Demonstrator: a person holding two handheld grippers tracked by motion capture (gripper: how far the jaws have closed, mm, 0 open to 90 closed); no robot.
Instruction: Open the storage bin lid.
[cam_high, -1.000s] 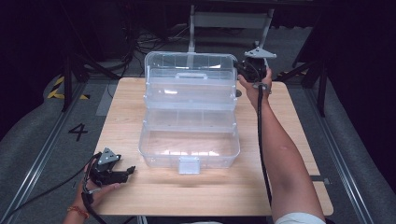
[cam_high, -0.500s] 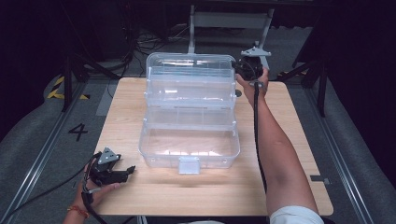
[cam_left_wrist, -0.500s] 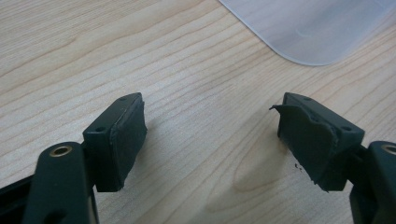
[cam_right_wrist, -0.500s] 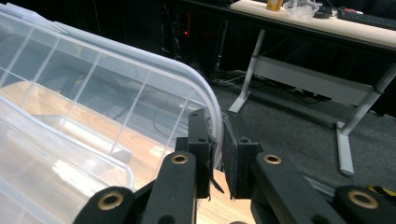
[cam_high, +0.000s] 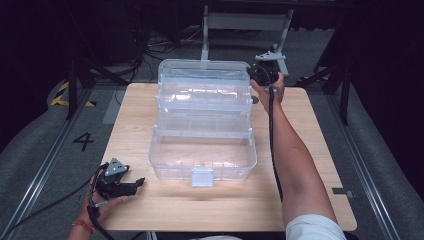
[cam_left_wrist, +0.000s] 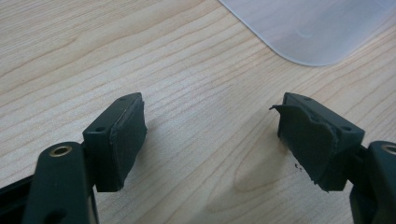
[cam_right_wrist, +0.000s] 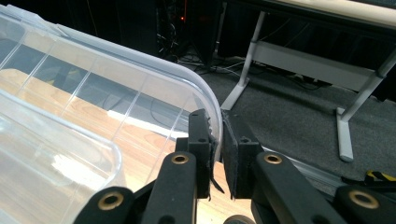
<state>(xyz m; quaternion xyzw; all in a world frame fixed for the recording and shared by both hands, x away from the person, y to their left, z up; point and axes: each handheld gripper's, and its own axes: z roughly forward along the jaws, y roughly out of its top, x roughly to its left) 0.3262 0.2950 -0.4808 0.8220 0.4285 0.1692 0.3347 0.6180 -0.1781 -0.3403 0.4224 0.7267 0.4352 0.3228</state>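
one clear plastic tiered box (cam_high: 202, 125) sits mid-frame in the high view on a wooden table (cam_high: 310, 150), its trays fanned open in steps and its lid (cam_high: 204, 75) raised at the far end. the right gripper (cam_high: 260, 75), upper right of centre, pinches the lid's far right corner, the arm stretched along the box's right side. the left gripper (cam_high: 131, 183) rests at lower left, near the table's front edge, apart from the box. judging by this, the box stands fully open and moving the lid is the step in hand.

in the left gripper view, the jaws stand apart with nothing between them, above bare wood; a corner of the box (cam_left_wrist: 317, 28) shows at upper right.

in the right gripper view, the jaws are clamped on the lid's curved rim (cam_right_wrist: 205, 100), centre frame. beyond that rim the table ends and dark floor (cam_right_wrist: 299, 121) with metal table legs (cam_right_wrist: 345, 126) begins, so room behind is open; to the left the stepped trays crowd close.
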